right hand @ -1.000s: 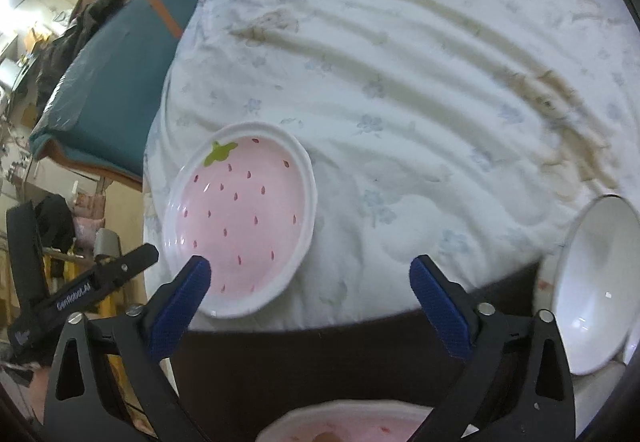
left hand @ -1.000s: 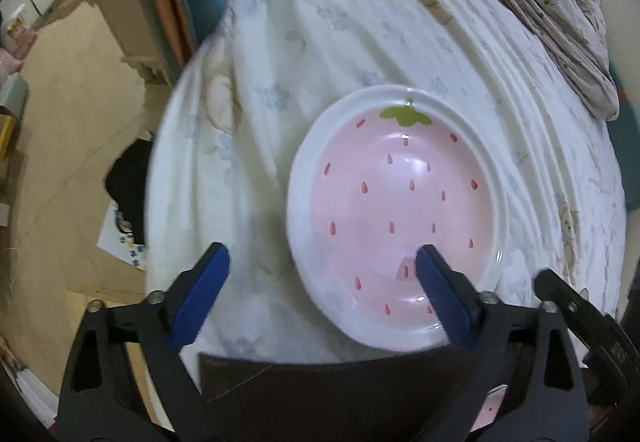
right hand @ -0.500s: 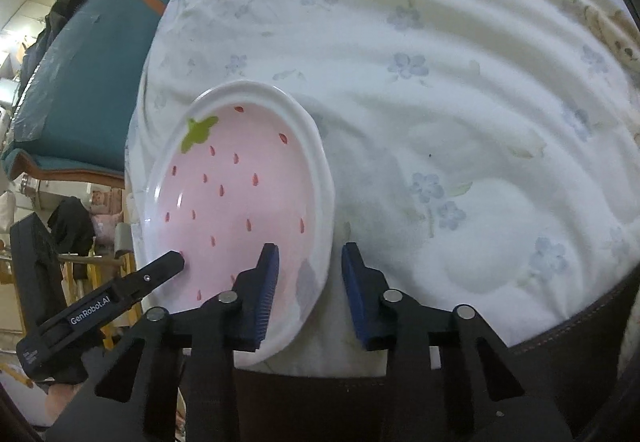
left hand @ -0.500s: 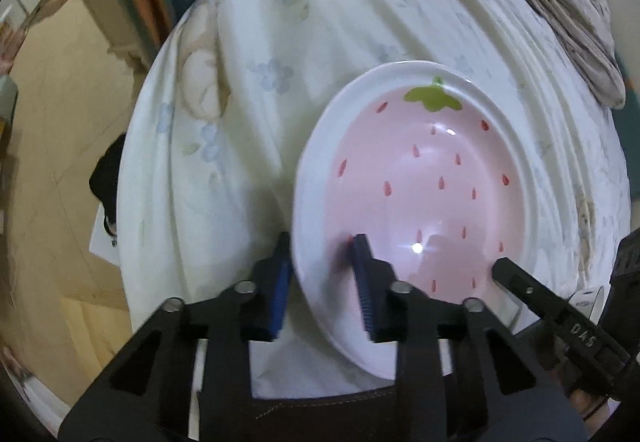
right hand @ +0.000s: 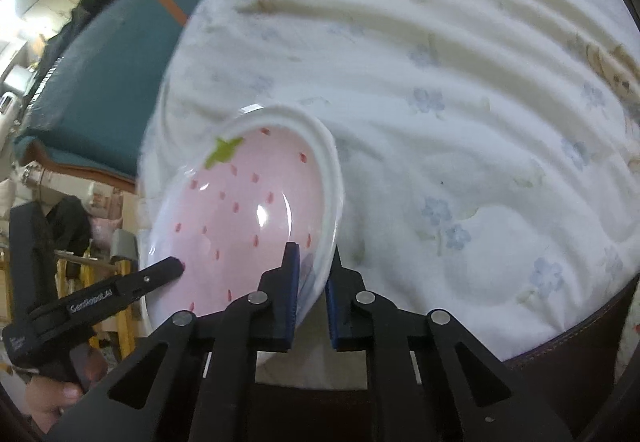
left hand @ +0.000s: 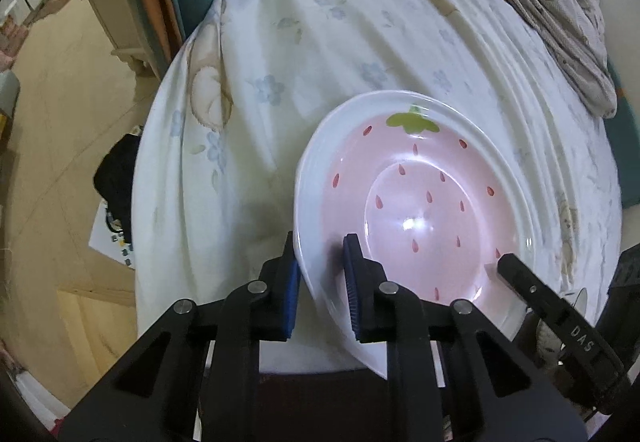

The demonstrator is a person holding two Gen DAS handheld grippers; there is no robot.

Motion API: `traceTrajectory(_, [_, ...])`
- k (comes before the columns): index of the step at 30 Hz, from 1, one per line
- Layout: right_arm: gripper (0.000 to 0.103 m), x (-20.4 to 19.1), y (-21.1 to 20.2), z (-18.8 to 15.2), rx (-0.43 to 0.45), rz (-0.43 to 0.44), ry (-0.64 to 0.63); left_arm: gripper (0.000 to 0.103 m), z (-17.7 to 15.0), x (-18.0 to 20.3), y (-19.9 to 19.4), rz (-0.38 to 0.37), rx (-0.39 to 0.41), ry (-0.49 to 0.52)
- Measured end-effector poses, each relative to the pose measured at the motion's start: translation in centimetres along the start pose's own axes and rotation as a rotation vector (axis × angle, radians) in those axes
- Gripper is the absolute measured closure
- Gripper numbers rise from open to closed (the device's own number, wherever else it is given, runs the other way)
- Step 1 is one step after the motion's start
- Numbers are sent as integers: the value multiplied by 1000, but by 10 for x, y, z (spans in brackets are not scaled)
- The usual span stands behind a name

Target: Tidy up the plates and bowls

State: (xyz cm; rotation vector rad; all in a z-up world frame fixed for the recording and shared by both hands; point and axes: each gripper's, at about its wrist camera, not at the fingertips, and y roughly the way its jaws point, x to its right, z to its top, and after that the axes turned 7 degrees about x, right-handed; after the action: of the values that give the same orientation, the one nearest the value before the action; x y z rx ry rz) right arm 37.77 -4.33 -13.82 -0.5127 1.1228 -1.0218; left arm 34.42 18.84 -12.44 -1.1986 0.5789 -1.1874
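Left wrist view: the left gripper point(left hand: 320, 282) has just closed its jaws onto the near-left rim of the strawberry plate point(left hand: 420, 201); the right gripper point(right hand: 312, 282) clamps the opposite rim. Lift both evenly, keeping the plate level above the floral quilt point(left hand: 300, 41).

R tool point(right hand: 311, 282) tight on strawberry plate point(right hand: 240, 209) rim.

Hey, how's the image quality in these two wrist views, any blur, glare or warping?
Left wrist view: mostly sharp; a bright glare spot sits on the strawberry plate, a dark shadow lies beside the left claw, and fisheye bends the edges. Right wrist view: motion blur smears the plate rim and the floral sheet; the right claw stays crisp.
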Motion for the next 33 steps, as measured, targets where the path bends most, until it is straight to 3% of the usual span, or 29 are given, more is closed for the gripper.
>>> traceTrajectory(10, [89, 2, -44, -1, 44, -12, -11, 86, -14, 30, -48, -17, 30, 67])
traceTrajectory(20, [89, 6, -110, -16, 84, 15, -23, 86, -54, 58, -112, -63, 84, 162])
traceTrajectory(33, [88, 33, -215, -75, 114, -17, -36, 86, -146, 92, -164, -158, 57, 233])
